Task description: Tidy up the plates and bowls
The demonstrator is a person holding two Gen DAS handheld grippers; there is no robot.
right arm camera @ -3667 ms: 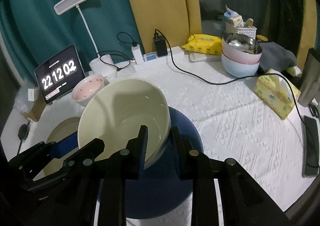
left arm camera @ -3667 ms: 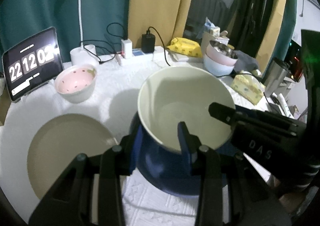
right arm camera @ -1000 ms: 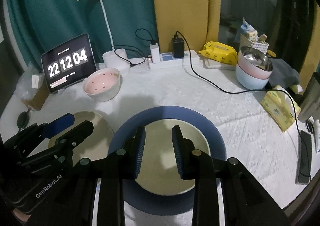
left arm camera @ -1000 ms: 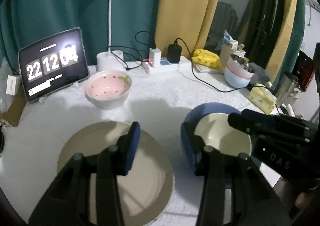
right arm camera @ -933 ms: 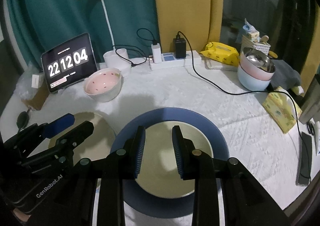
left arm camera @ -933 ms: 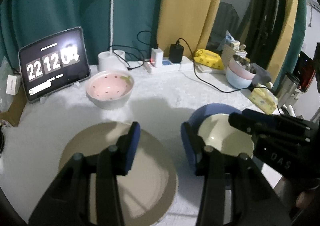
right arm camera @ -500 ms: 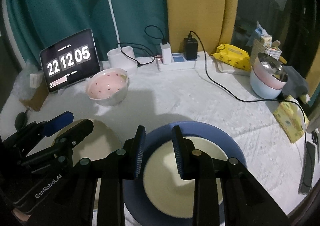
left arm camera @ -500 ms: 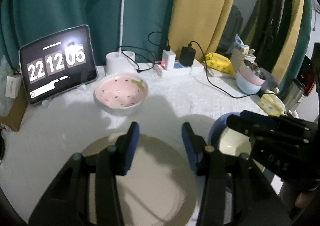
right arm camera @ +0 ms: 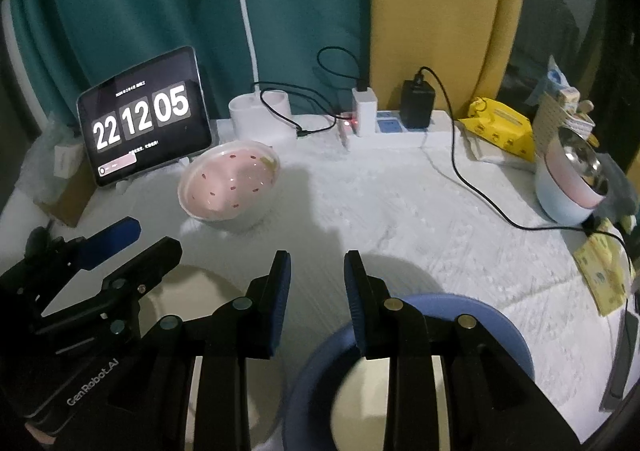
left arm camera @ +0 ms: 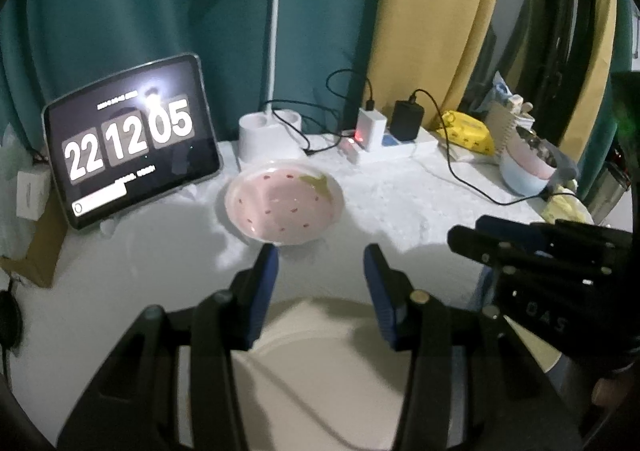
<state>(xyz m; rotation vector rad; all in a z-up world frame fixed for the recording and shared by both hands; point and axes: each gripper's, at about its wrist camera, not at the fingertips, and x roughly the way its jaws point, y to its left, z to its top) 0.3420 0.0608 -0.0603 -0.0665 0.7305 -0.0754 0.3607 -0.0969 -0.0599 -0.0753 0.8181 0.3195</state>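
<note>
A pink strawberry-pattern bowl (left arm camera: 284, 208) stands on the white table just ahead of my left gripper (left arm camera: 320, 263), which is open and empty above the far edge of a beige plate (left arm camera: 320, 363). The pink bowl also shows in the right wrist view (right arm camera: 230, 185). My right gripper (right arm camera: 316, 271) is open and empty, above the gap between the beige plate (right arm camera: 180, 291) and a blue plate (right arm camera: 460, 315). A cream bowl (right arm camera: 356, 403) sits on the blue plate under the right gripper's fingers.
A tablet clock (left arm camera: 128, 139) leans at the back left. A white lamp base (left arm camera: 270, 135), power strip with chargers (right arm camera: 384, 119) and cables sit at the back. Stacked pink and blue bowls (right arm camera: 568, 187), yellow packs (right arm camera: 502, 129) and a tissue box (right arm camera: 604, 275) stand at right.
Both grippers let go of the cream bowl on the blue plate, then moved forward and left toward the pink bowl. The plates slid lower in both views.
</note>
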